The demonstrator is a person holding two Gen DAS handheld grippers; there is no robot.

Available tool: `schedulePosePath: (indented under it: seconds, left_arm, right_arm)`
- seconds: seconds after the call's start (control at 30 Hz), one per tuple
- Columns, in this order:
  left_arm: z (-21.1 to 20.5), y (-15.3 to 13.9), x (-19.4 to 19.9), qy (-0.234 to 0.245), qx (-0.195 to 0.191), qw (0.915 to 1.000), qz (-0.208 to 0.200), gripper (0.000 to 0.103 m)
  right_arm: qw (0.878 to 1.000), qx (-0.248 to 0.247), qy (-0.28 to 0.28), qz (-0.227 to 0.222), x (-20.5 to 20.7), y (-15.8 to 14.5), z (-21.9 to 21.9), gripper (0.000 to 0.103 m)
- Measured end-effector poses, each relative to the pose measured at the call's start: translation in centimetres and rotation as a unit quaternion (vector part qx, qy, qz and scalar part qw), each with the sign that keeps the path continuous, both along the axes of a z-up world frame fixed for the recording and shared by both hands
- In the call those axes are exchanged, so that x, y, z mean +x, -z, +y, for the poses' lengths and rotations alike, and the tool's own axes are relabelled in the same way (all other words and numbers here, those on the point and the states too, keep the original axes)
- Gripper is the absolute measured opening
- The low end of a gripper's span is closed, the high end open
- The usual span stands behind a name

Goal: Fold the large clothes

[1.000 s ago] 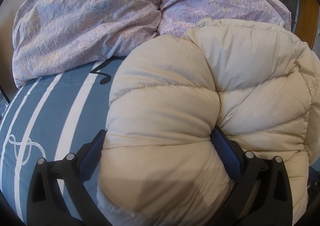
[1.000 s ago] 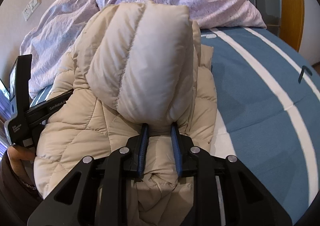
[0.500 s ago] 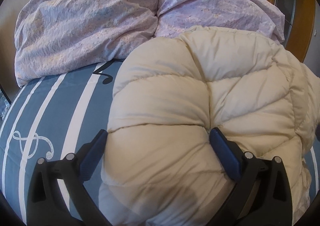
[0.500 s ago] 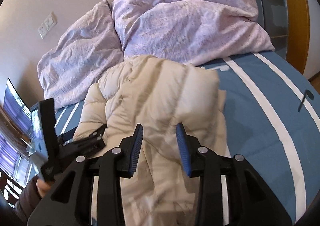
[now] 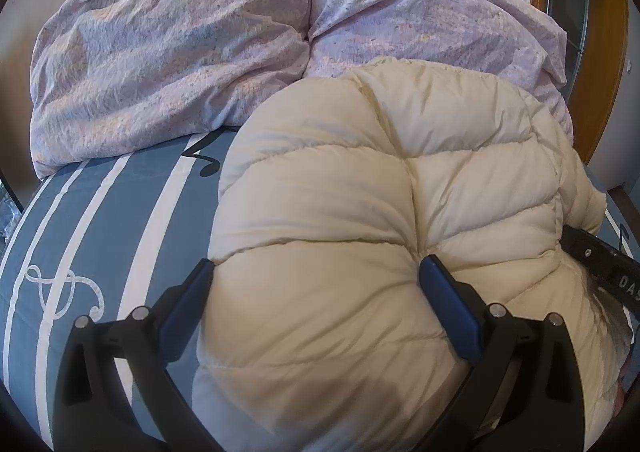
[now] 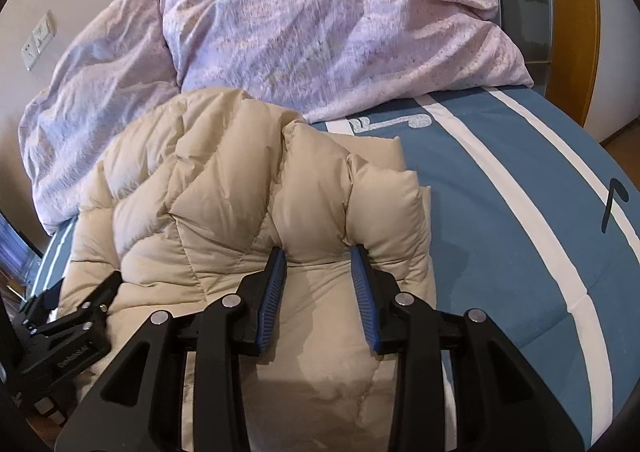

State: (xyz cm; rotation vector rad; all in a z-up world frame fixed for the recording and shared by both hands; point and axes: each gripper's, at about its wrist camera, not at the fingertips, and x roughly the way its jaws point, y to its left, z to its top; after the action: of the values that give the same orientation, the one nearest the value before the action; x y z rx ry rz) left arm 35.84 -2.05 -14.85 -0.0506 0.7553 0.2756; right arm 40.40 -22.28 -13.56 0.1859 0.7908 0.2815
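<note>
Having let go of the raised fold it pinched a second ago, the right gripper [image 6: 318,278] is now resting with its blue ribbed fingers [image 6: 272,292] moderately apart, pressing into the top of the cream down jacket [image 6: 248,212] with a ridge of padding bulging between them, clamped on nothing. That fold, earlier standing upright in front of the lens, is now lying flat on the bundle. The left gripper [image 5: 316,292] is staying spread wide, as before, its blue pads [image 5: 448,304] straddling a fat quilted bulge of the jacket [image 5: 380,220] without squeezing it shut. The jacket is lying on the blue bedspread [image 6: 500,212], its long axis running from the grippers toward the lilac pillows [image 6: 320,32], its far end touching them. Its shell is smooth, matte and puffy, stitched into chevron channels. The bedspread is showing white stripes and music notes; the pillows are looking crinkled and mottled.
</note>
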Motion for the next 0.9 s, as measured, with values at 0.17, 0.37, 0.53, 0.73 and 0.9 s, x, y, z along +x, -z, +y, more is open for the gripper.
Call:
schedulePosePath:
  seconds: [0.17, 0.37, 0.53, 0.73, 0.9]
  left_arm:
    - [0.0, 0.1, 0.2, 0.001, 0.001, 1.0, 0.001, 0.101]
    - [0.0, 0.3, 0.5, 0.006, 0.007, 1.0, 0.0, 0.101]
    - [0.1, 0.6, 0.7, 0.007, 0.006, 1.0, 0.004, 0.101]
    - [-0.1, 0.9, 0.7, 0.007, 0.011, 0.9999, 0.001, 0.101]
    - [-0.1, 1.0, 0.9, 0.007, 0.008, 0.9999, 0.004, 0.101]
  right_arm:
    - [1.0, -0.007, 0.0, 0.006, 0.2, 0.4, 0.3, 0.036]
    - [1.0, -0.011, 0.003, 0.009, 0.0, 1.0, 0.4, 0.036]
    - [1.0, -0.009, 0.004, 0.01, 0.1, 1.3, 0.4, 0.036]
    - [1.0, -0.013, 0.005, 0.003, 0.1, 1.4, 0.4, 0.036]
    - [1.0, -0.019, 0.007, -0.006, 0.0, 1.6, 0.5, 0.036]
